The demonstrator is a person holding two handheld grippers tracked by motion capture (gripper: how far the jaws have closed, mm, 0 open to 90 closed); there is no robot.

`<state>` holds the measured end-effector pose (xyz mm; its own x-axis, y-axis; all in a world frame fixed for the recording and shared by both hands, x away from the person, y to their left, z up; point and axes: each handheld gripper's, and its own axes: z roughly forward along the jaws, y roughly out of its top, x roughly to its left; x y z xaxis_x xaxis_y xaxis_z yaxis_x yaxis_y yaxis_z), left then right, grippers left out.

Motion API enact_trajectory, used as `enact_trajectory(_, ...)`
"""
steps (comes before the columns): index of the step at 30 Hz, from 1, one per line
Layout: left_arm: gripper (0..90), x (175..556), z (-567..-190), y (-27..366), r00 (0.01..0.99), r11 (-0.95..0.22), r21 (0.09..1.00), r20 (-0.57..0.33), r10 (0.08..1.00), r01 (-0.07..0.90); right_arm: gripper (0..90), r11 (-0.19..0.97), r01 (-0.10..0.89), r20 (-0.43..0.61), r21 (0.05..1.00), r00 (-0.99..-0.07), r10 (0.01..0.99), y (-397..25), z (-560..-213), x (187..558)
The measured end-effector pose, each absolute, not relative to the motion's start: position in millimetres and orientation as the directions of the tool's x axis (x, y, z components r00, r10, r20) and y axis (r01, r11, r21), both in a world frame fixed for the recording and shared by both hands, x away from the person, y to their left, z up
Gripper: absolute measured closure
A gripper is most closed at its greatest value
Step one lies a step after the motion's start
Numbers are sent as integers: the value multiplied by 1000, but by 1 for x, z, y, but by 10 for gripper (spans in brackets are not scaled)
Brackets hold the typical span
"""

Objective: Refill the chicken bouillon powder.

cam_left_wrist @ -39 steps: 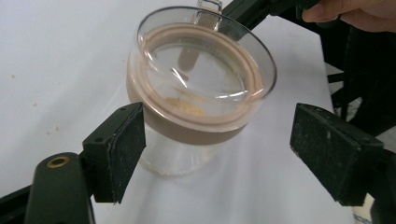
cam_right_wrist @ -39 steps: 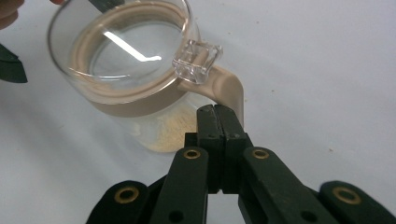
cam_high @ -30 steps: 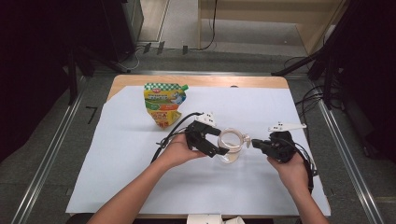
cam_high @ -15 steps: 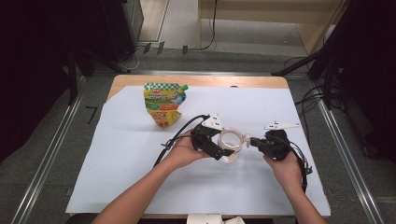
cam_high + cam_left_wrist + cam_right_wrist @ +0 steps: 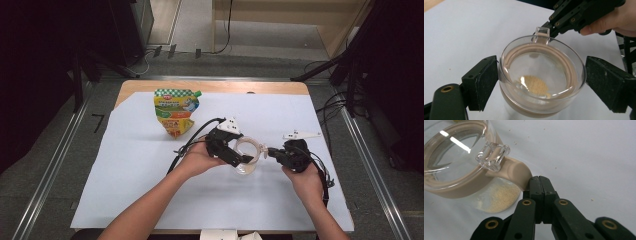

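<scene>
A small glass jar (image 5: 248, 151) with a clear lid and a beige seal ring stands mid-table; a little tan powder lies at its bottom (image 5: 534, 83). My left gripper (image 5: 541, 85) straddles the jar (image 5: 541, 75) at the lid, one pad against each side. The right gripper (image 5: 539, 181) is shut on the beige seal tab (image 5: 515, 173) that sticks out under the lid's clear glass lug (image 5: 492, 155). From above, the left gripper (image 5: 240, 159) is on the jar's left and the right gripper (image 5: 272, 152) on its right.
A green and orange spouted pouch (image 5: 176, 112) stands at the back left of the white sheet (image 5: 125, 175) that covers the wooden table. Cables trail from both grippers. Metal rails run along both table sides.
Both hands drew closer together at the jar: the left gripper shifted right around the lid and the right gripper moved left onto the seal tab.
</scene>
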<state>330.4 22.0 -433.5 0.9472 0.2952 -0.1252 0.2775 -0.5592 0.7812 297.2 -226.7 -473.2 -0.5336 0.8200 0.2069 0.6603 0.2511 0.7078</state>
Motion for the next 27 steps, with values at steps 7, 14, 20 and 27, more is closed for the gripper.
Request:
enact_trajectory(7,138,330,-436,19,950,-588,765,-99,296,263,900,253,660,203,707,-532,822,-226,-473,297)
enact_trajectory(14,142,329,-433,19,947,-580,769,-105,303,270,900,254,658,200,709,-533,822,-226,-473,297)
enact_trajectory(20,146,332,-424,20,945,-562,776,-133,298,286,900,251,661,200,707,-528,825,-226,-473,296)
enact_trajectory(27,155,334,-414,19,945,-544,788,-145,292,289,900,251,662,199,707,-526,827,-226,-473,296)
